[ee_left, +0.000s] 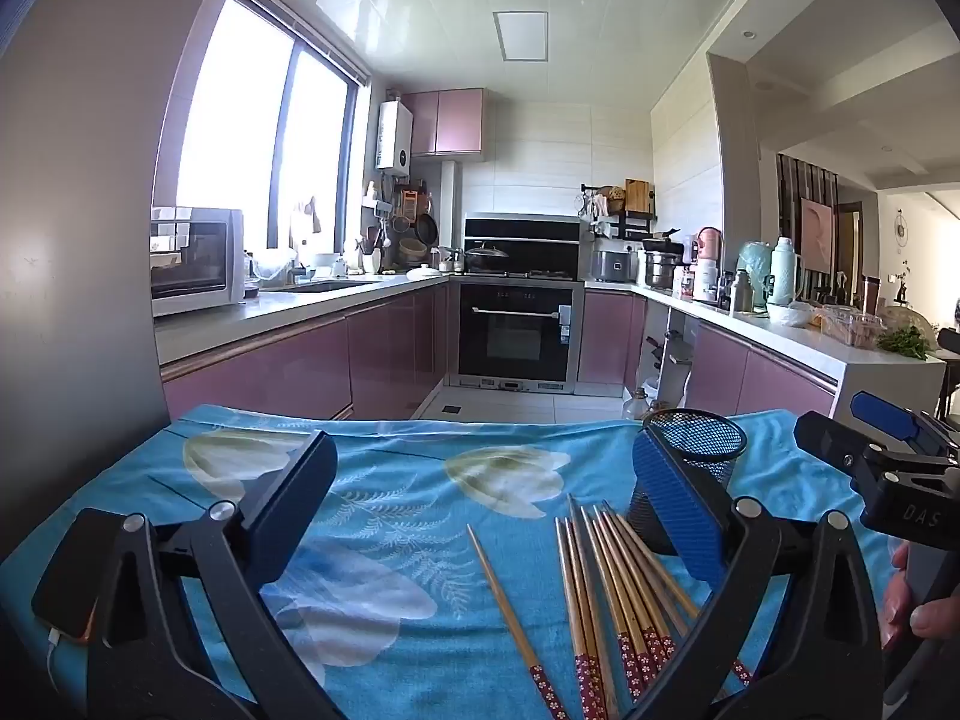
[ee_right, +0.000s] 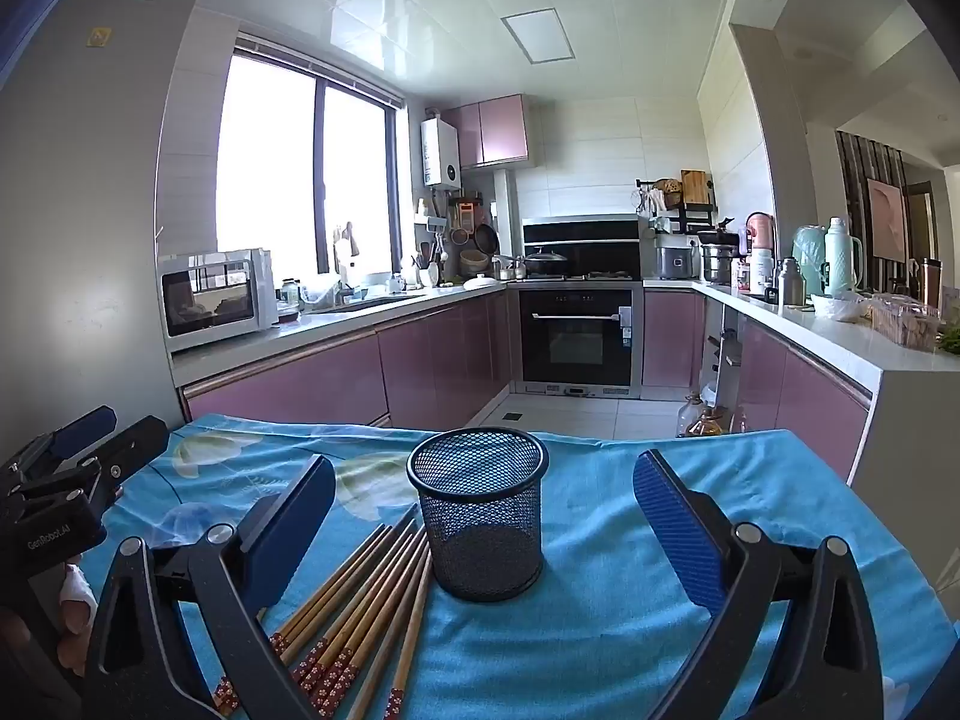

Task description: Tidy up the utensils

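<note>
— Where are the chopsticks [ee_right: 360,612]?

— Flat on the blue cloth [ee_right: 600,630], bunched just left of the mesh cup [ee_right: 478,510]. I've got my left gripper [ee_left: 480,516] and right gripper [ee_right: 483,531] both spread wide, empty, ready to pick.

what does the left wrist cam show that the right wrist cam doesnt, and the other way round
Only the left wrist view shows a phone on a charging cable at the cloth's left edge, and one chopstick lying apart from the rest. Only the right wrist view shows the whole mesh cup, upright and empty, plus the sticker-marked fridge. Both show the chopstick bundle lying beside the cup on the blue floral cloth, the kitchen behind, and both grippers open: left gripper, right gripper.
</note>
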`<state>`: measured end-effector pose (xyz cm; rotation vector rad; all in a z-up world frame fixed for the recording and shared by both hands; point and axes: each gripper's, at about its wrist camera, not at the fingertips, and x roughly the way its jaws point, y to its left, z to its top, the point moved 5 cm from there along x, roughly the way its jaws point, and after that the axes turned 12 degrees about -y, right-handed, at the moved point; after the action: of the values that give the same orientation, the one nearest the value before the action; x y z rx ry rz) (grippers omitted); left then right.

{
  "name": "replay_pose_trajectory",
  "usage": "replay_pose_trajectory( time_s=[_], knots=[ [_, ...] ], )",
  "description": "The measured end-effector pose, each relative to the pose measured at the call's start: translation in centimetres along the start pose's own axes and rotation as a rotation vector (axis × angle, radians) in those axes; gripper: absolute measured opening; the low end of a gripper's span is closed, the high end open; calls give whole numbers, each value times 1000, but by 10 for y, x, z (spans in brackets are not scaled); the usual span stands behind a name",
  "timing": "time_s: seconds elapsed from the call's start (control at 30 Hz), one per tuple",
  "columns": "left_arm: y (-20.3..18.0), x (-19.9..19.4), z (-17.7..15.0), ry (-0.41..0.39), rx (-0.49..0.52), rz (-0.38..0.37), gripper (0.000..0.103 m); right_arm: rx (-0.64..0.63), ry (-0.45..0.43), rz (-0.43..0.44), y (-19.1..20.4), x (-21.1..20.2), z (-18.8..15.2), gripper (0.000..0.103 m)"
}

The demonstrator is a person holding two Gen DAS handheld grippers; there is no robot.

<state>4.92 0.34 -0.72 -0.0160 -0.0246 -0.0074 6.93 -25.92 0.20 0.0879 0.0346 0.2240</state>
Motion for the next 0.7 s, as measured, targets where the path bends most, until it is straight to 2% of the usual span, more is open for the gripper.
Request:
replay_pose_trajectory(
  time_s=[0.7],
  knots=[
    [0,-1,0,1,0,2,97,3,7,4,-1,1,1,96]
  ],
)
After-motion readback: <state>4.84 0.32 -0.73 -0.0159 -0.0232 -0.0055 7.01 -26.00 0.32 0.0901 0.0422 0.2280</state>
